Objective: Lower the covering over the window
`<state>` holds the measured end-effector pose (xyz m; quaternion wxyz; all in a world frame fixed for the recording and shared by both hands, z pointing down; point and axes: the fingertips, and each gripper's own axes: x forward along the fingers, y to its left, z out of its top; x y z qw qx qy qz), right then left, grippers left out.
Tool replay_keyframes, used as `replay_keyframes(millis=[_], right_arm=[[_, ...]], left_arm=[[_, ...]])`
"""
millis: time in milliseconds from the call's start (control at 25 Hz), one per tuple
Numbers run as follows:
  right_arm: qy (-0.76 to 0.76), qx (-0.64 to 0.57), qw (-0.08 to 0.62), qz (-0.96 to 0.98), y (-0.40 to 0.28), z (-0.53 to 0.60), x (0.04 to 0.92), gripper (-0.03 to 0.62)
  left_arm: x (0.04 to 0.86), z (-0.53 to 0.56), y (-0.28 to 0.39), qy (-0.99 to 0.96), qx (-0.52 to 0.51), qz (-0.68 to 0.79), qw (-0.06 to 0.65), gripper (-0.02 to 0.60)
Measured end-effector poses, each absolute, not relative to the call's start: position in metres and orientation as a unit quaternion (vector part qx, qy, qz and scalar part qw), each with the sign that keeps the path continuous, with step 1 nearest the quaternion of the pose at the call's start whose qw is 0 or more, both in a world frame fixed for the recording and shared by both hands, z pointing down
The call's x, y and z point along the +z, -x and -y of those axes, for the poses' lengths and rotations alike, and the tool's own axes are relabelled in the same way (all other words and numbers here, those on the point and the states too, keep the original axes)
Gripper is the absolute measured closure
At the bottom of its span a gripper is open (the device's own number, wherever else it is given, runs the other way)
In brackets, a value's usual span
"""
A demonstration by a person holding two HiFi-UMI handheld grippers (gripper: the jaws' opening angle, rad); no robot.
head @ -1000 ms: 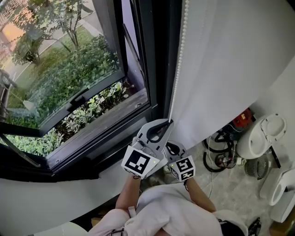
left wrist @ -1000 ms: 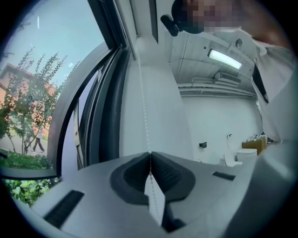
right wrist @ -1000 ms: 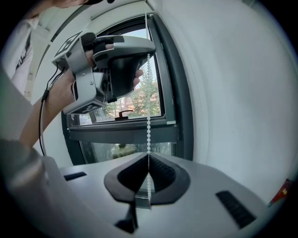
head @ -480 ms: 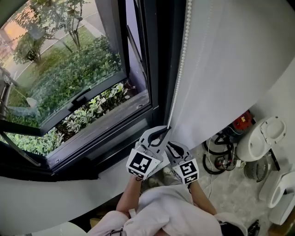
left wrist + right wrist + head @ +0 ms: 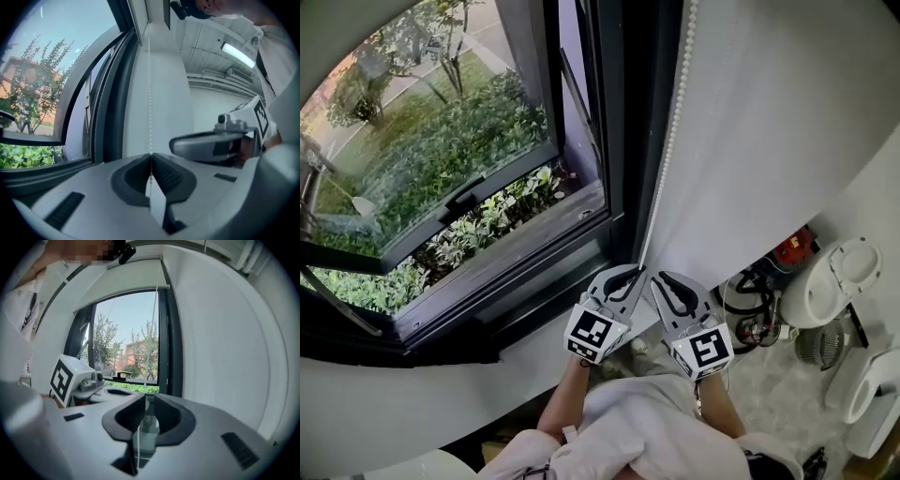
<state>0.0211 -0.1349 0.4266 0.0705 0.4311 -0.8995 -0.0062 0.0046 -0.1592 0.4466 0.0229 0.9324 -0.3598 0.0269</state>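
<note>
The bead chain (image 5: 671,127) hangs taut with its long axis upright, beside the dark window frame (image 5: 623,141) and just off the white wall (image 5: 769,141); in the head view it slants from the upper right down to the two grippers; the white blind (image 5: 117,280) sits high in the window, its lower edge lying level across the top of the glass; the left gripper (image 5: 633,274) points level at the frame with its jaws pressed together on the chain (image 5: 149,93), which rises straight up from the pads; the right gripper (image 5: 661,278) stands just beside it, also pointing at the window; its jaws have just been opening and now stand apart, with a thin strand of the chain (image 5: 153,333) running through the gap and neither pad pressing on it; each gripper's cube shows a black-and-white square marker; the casement (image 5: 450,202) stands tilted open over green shrubs (image 5: 441,150).
</note>
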Motion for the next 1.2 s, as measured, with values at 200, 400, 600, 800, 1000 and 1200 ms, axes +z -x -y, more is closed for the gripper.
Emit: replay_keyframes(millis=[200,400,600,800,1000,1200], right_arm=[[-0.430,-0.044,0.039,0.901,-0.023,0.140,0.383,0.539],[-0.411,-0.068,0.003,0.909,-0.014,0.140,0.341,0.537],[-0.392,-0.084,-0.016,0.916,-0.003,0.144,0.313,0.513],[-0.394,-0.094,-0.018,0.914,0.004,0.157,0.301,0.496],[-0.397,-0.100,-0.011,0.912,0.010,0.169,0.296,0.557],[-0.408,-0.074,-0.013,0.910,0.008,0.171,0.309,0.591]], left_arm=[[0.465,0.158,-0.006,-0.931,0.035,0.361,0.042,0.565],[0.479,0.157,-0.009,-0.930,0.040,0.361,0.048,0.565],[0.489,0.156,-0.009,-0.930,0.036,0.362,0.055,0.565],[0.491,0.155,-0.008,-0.930,0.033,0.363,0.053,0.565],[0.491,0.154,-0.009,-0.930,0.032,0.363,0.052,0.565],[0.498,0.151,-0.010,-0.928,0.047,0.365,0.049,0.565]])
